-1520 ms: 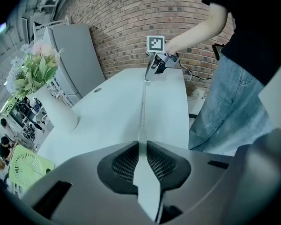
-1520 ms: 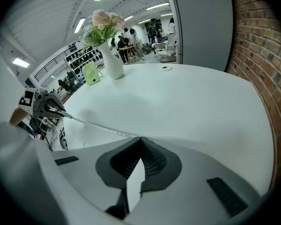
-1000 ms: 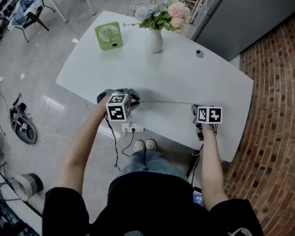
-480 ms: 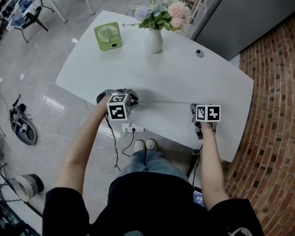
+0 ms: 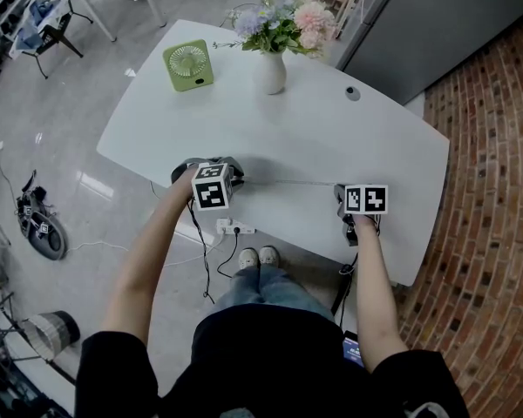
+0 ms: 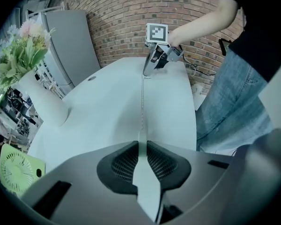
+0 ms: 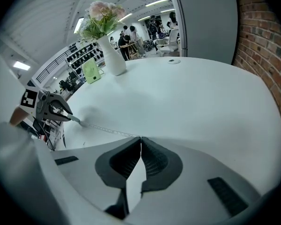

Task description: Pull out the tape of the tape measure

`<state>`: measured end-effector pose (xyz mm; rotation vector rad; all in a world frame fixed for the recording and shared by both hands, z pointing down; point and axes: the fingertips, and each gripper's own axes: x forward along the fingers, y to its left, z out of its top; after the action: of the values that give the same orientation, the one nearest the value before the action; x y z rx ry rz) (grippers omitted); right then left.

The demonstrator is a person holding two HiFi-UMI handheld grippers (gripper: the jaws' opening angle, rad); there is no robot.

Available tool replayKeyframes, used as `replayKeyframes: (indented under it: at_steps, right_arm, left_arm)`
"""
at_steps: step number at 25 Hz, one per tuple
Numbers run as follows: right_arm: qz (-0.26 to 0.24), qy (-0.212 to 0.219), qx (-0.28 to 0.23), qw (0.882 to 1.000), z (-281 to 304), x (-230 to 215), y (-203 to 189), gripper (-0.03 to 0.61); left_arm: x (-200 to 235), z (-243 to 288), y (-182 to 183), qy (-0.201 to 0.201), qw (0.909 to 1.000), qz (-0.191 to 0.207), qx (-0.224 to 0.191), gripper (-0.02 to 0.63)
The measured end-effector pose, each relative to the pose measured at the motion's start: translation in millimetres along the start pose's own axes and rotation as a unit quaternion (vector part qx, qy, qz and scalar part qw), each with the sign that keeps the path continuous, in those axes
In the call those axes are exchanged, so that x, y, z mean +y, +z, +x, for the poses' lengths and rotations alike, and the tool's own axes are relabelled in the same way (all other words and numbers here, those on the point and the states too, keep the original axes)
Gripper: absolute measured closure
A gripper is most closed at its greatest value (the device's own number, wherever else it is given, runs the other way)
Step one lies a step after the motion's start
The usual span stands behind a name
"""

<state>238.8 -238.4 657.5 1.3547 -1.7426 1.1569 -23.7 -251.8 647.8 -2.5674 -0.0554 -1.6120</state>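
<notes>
A thin tape [image 5: 288, 182] lies stretched across the white table [image 5: 331, 138] near its front edge, between my two grippers. My left gripper [image 5: 237, 178] is at the tape's left end, and in the left gripper view [image 6: 140, 142] its jaws are shut on the pale tape measure [image 6: 147, 186], from which the tape [image 6: 142, 107] runs away. My right gripper [image 5: 340, 192] holds the other end. In the right gripper view [image 7: 140, 138] its jaws have just been opening slightly, but the tape [image 7: 107, 130] still ends pinched between their tips.
A white vase of flowers [image 5: 272, 70] and a green fan [image 5: 190, 64] stand at the table's far side, with a small round disc [image 5: 353, 93] to their right. A grey cabinet [image 5: 453, 24] stands behind. A power strip [image 5: 234, 226] lies on the floor.
Both grippers stay where they were, with the tape still stretched between them. Only the head view has shifted slightly.
</notes>
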Motion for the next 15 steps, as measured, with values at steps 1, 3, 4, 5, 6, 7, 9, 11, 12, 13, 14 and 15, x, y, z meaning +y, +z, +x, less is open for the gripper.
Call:
replayKeyframes:
  at_steps: [1, 3, 4, 5, 6, 7, 9, 11, 12, 13, 14, 15]
  right_arm:
    - [0.001, 0.001, 0.0, 1.0, 0.5, 0.0, 0.3, 0.569]
    - [0.003, 0.001, 0.001, 1.0, 1.6, -0.7, 0.1, 0.569]
    - [0.003, 0.0, 0.002, 1.0, 2.3, -1.4, -0.2, 0.569]
    - [0.003, 0.0, 0.003, 1.0, 3.2, -2.1, -0.7, 0.569]
    - [0.004, 0.0, 0.003, 1.0, 4.2, -2.5, -1.1, 0.569]
    - [0.004, -0.001, 0.004, 1.0, 5.0, -2.8, -1.3, 0.569]
    - [0.001, -0.003, 0.005, 1.0, 5.1, -3.4, -1.7, 0.568]
    - [-0.002, -0.005, 0.004, 1.0, 4.8, -3.4, -1.4, 0.568]
    - [-0.001, -0.005, 0.003, 1.0, 4.6, -3.5, -0.7, 0.566]
    - [0.0, -0.004, 0.002, 1.0, 4.5, -3.6, 0.0, 0.561]
    - [0.001, -0.003, 0.001, 1.0, 4.7, -3.4, 0.4, 0.554]
    - [0.002, -0.001, 0.002, 1.0, 5.0, -3.0, 0.4, 0.537]
  left_arm:
    - [0.4, 0.5, -0.2, -0.001, 1.0, -0.002, 0.0, 0.543]
    - [1.8, 1.7, -0.7, -0.002, 1.0, -0.009, -0.001, 0.543]
    - [2.8, 2.3, -0.9, -0.002, 0.9999, -0.012, -0.003, 0.543]
    - [4.0, 2.7, -0.9, -0.001, 0.9999, -0.016, -0.005, 0.543]
    - [5.1, 2.8, -0.9, 0.0, 0.9998, -0.018, -0.006, 0.543]
    - [6.1, 2.8, -0.8, 0.002, 0.9998, -0.018, -0.006, 0.543]
    - [7.1, 2.9, -0.1, 0.004, 0.9998, -0.017, -0.005, 0.543]
    - [7.6, 3.1, 0.4, 0.005, 0.9998, -0.017, -0.005, 0.543]
    - [8.0, 3.1, 0.8, 0.005, 0.9998, -0.017, -0.005, 0.541]
    - [8.6, 3.1, 1.0, 0.006, 0.9998, -0.018, -0.006, 0.541]
    - [9.4, 2.9, 1.1, 0.007, 0.9998, -0.018, -0.007, 0.537]
    - [10.1, 2.8, 1.2, 0.009, 0.9997, -0.02, -0.009, 0.528]
